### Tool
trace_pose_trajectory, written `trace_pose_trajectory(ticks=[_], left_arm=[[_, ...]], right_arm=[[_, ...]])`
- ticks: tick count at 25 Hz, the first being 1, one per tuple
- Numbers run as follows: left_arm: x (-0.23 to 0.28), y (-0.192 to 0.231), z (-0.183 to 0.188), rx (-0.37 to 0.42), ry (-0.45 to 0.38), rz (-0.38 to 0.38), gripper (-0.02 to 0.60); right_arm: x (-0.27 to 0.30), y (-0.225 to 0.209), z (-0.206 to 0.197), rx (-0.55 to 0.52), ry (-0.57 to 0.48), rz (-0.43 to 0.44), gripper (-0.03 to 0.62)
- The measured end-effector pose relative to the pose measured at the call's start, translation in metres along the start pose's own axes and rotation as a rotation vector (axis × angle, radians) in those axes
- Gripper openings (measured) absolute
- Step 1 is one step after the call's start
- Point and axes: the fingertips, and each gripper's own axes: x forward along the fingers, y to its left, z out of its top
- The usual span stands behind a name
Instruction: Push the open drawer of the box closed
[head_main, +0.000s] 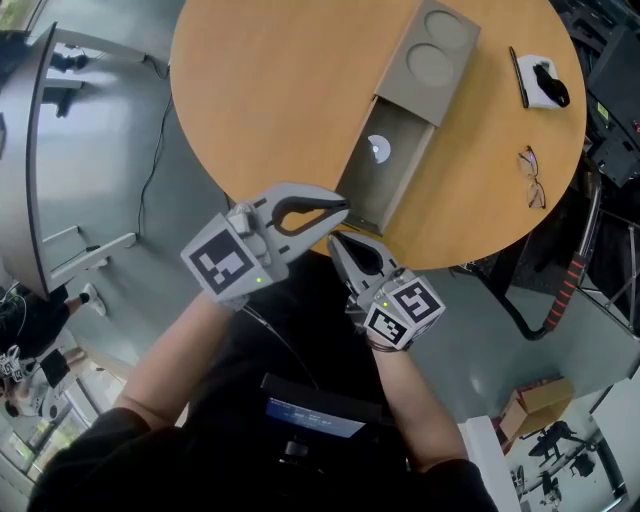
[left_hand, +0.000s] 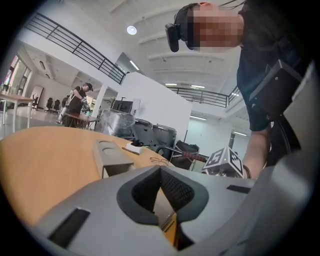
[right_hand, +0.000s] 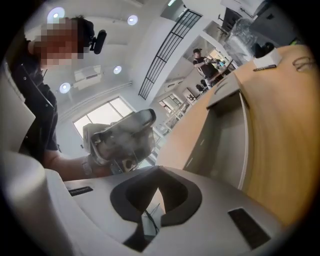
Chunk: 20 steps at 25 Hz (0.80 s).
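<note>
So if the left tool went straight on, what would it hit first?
Probably the front end of the open drawer: the left tool, shut and empty, points at it from close by in the head view. Depth is unclear.

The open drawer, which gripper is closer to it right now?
Left, narrowly. The left gripper has its shut tips at the front of the drawer; the right gripper hangs just short of it, beyond the table edge.
</note>
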Motion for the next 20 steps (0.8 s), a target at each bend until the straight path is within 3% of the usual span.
trace_pose_trajectory(ticks=[13, 20], left_arm=[[0.019, 0.013, -0.038, -0.038, 0.015, -0.002, 0.027], [0.023, 0.021, -0.049, -0.052, 0.029, 0.007, 0.026]], right_arm=[[0.019, -0.049, -0.031, 0.099, 0.008, -0.019, 0.002], [0.021, -0.058, -0.024, 0.108, -0.012, -0.045, 0.002]])
